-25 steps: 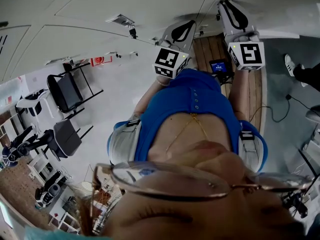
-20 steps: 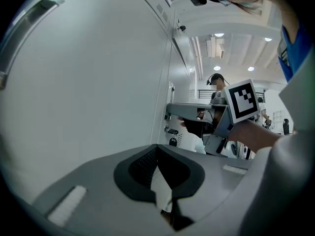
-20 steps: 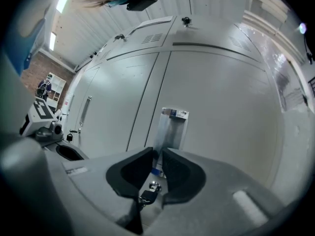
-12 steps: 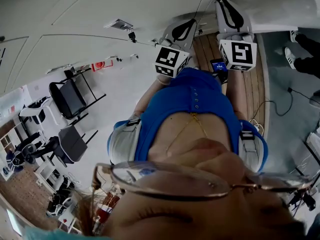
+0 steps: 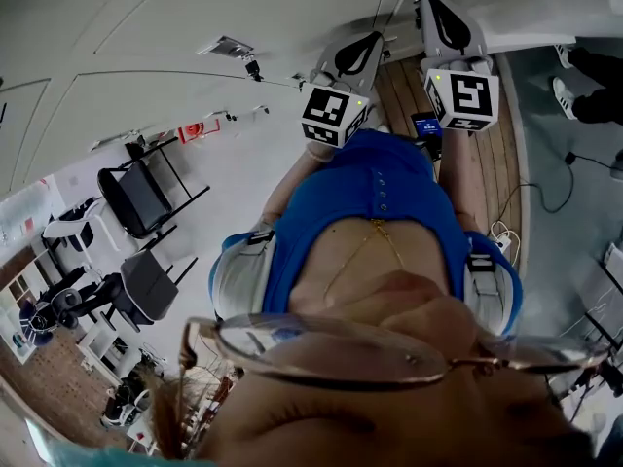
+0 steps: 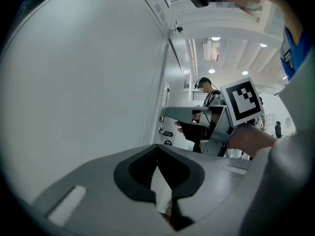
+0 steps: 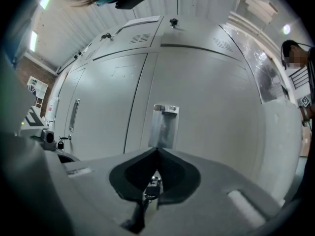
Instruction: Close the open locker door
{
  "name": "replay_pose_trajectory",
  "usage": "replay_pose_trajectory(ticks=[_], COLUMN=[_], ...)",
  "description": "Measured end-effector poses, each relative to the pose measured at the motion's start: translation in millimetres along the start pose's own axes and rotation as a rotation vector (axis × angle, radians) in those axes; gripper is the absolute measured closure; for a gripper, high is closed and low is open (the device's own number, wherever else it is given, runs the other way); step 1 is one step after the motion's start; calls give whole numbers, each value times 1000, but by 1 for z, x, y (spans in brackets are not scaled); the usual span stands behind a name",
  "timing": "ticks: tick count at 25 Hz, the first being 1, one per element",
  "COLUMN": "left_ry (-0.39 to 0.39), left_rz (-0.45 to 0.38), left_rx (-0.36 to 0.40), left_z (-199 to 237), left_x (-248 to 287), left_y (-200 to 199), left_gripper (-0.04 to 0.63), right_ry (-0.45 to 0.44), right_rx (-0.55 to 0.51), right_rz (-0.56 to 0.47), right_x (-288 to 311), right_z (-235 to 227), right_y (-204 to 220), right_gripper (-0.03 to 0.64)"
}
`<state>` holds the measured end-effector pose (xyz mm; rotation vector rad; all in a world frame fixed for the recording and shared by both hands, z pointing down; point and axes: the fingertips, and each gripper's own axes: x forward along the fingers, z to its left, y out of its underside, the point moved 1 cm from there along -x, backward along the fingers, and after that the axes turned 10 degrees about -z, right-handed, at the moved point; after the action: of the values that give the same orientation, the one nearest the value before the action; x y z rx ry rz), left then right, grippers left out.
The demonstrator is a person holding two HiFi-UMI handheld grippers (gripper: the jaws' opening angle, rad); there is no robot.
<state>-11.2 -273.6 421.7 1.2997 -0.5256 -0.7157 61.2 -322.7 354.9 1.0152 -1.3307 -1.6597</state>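
Right gripper view: the right hand-held gripper point(image 7: 157, 151), jaws clenched together, points at the locker door point(image 7: 211, 97) just under its metal handle point(image 7: 164, 126), probably to push it flush. The left hand-held gripper point(image 6: 158, 154) is likewise clenched, off to the side.

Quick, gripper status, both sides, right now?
Left gripper: closed, tips together; not clear that it holds anything.
Right gripper: closed, tips together; a small key shows in the gap below them, grip unclear.
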Motion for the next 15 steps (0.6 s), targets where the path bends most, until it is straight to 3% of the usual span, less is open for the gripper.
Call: replay_pose_trajectory(ticks=[7, 15], left_ry=[-11, -34], left_rz=[-10, -23], left_rx=[-2, 8], left_z=[-4, -14], left_x=[-3, -8], left_y=[-2, -5], left_gripper=[597, 597], right_ry=[12, -44], right_rx=[24, 48], right_rz=[-4, -1], right_x=[-17, -39], right_z=[0, 15], right_y=[1, 7], right_gripper=[615, 614])
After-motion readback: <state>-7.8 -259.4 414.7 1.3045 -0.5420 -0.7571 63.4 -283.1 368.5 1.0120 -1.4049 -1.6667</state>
